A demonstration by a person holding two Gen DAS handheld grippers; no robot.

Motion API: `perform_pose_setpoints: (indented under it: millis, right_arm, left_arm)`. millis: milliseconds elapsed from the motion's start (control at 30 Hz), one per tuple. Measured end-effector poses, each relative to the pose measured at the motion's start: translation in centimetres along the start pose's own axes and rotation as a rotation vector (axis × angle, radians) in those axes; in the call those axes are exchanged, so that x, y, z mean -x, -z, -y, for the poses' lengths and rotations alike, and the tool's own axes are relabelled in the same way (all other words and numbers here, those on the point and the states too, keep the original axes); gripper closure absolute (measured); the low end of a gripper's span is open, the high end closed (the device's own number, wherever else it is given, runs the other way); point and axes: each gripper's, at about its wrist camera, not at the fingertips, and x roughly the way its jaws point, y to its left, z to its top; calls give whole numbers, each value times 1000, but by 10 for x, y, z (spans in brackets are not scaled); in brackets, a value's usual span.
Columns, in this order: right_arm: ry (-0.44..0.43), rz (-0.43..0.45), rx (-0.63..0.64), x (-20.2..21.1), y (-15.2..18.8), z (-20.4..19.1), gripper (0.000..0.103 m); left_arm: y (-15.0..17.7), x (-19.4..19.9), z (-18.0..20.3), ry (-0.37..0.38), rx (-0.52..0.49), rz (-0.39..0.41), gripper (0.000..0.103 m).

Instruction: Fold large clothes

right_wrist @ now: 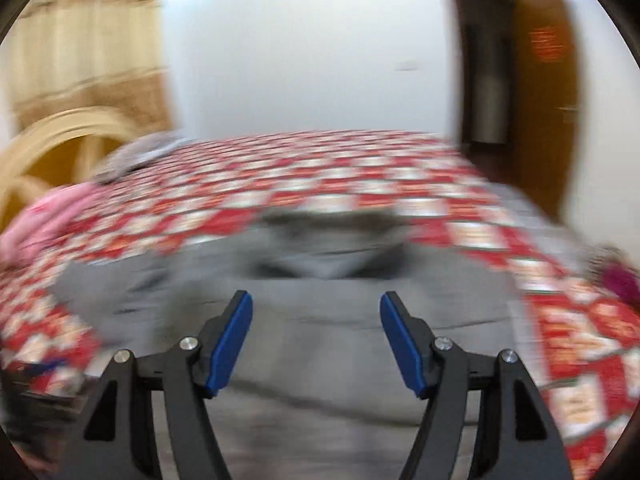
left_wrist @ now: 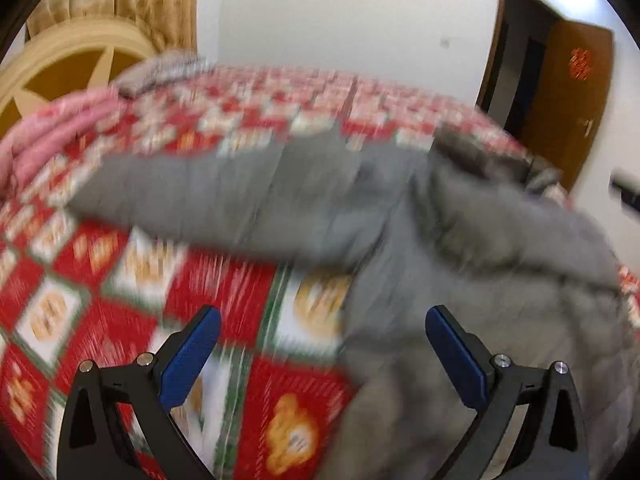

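A large grey padded coat [left_wrist: 400,216] lies spread on a bed with a red and white patterned cover [left_wrist: 224,280]. One sleeve stretches to the left in the left wrist view. My left gripper [left_wrist: 322,320] hangs open above the cover, at the coat's left edge, with nothing between its blue pads. In the right wrist view the coat [right_wrist: 320,320] fills the middle, with its darker collar [right_wrist: 332,220] at the far end. My right gripper [right_wrist: 316,304] is open above the coat's body, and nothing sits between its fingers. Both views are blurred.
A pink quilt [left_wrist: 52,132] and a grey pillow [left_wrist: 160,68] lie at the bed's left end by a cream headboard [left_wrist: 60,64]. An open brown door [left_wrist: 568,92] stands at the right behind the bed. A small purple thing [right_wrist: 620,280] lies at the bed's right edge.
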Motion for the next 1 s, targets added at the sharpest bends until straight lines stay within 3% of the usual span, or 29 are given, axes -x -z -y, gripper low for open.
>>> perform_pose_setpoints:
  millis: [100,233,400,500,633,700,733,833,900,1000]
  right_arm:
    - [107,-37,-142,-13,6,62,39]
    - [178,-127,-229,-42,27,91,39]
    - [186,-225,-277,-62,65,113,39]
    - [177,-233,-308,-63,68,121,32]
    - [221,-249,-258,-70,69,114,26]
    - [232,-259,-225,-71,68,107,20]
    - [232,-258,-222,-73,70,109,19]
    - [211,-242,-246,-71,71,114,18]
    - [198,-231,-260,-70,72,117,18]
    - [198,-229,-258,-70,72,116,17]
  left_arm:
    - [-41,-2,34,-13,-44,38,1]
    - [-73,-53,73,-83,-35,18,1]
    - [-52,-122,86,-265,-36,-152,1]
    - [-34,-124,78,-274,-11,-142,1]
    - [-34,-127,80,-283,-19,-151,1]
    - [-37,-121,77,-232,-10,-148,1]
    - [-39,-108,67,-171,10,-130,1]
    - [-46,-57,23,-123,142,14,1]
    - [-50,-33,-10,-142,210,63,1]
    - [-58,-12,-83,-267,343,97,1]
